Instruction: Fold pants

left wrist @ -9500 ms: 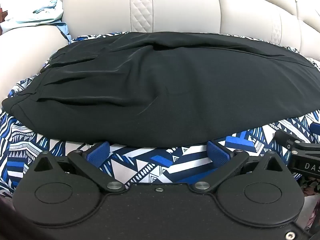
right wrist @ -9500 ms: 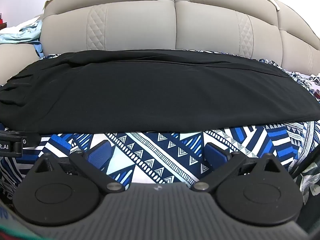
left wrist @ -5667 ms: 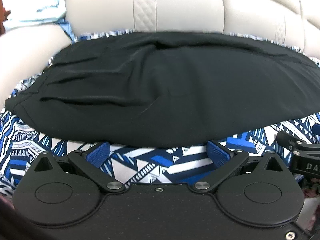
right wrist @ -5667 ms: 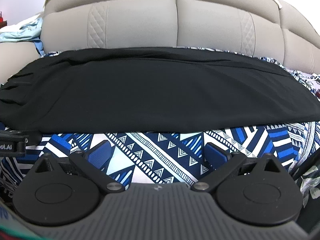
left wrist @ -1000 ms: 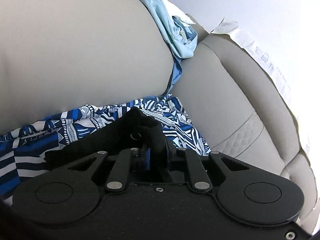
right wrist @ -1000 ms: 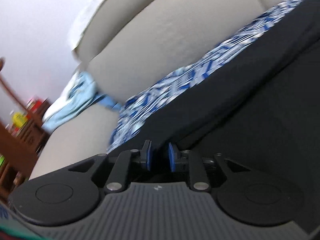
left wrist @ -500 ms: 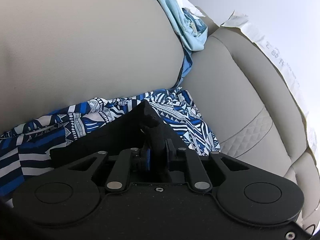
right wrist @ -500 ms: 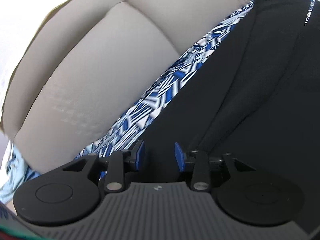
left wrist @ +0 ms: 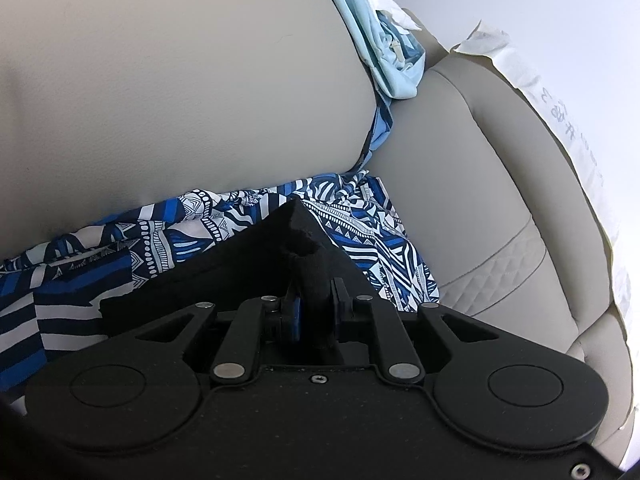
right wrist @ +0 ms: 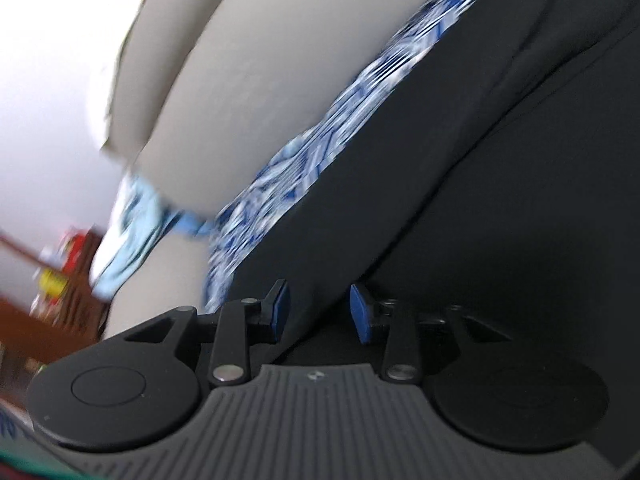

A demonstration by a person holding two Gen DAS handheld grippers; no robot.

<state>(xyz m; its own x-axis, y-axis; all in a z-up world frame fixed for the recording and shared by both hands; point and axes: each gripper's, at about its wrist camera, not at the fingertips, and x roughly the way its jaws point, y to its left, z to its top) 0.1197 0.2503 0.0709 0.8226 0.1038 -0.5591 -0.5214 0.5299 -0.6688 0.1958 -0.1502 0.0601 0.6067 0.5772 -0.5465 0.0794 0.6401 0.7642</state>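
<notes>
The black pants point(left wrist: 240, 272) lie on a blue-and-white patterned cloth point(left wrist: 140, 248) on a beige sofa. My left gripper point(left wrist: 314, 312) is shut on a bunched corner of the pants near the sofa's left armrest. In the right wrist view the pants point(right wrist: 500, 180) fill the right side, with a fold line running across. My right gripper point(right wrist: 319, 308) is open over the pants' edge, its blue pads point(right wrist: 282, 304) apart with nothing between them. That view is blurred.
The beige armrest point(left wrist: 180, 80) and backrest point(left wrist: 460, 200) stand close behind the left gripper. A light blue garment point(left wrist: 380, 52) lies on the armrest and shows in the right wrist view point(right wrist: 132, 216). Wooden furniture point(right wrist: 24, 316) stands at the far left.
My right gripper has opened wider and let go of the pants while swinging left. My left gripper stays shut on the pants corner and has moved slightly.
</notes>
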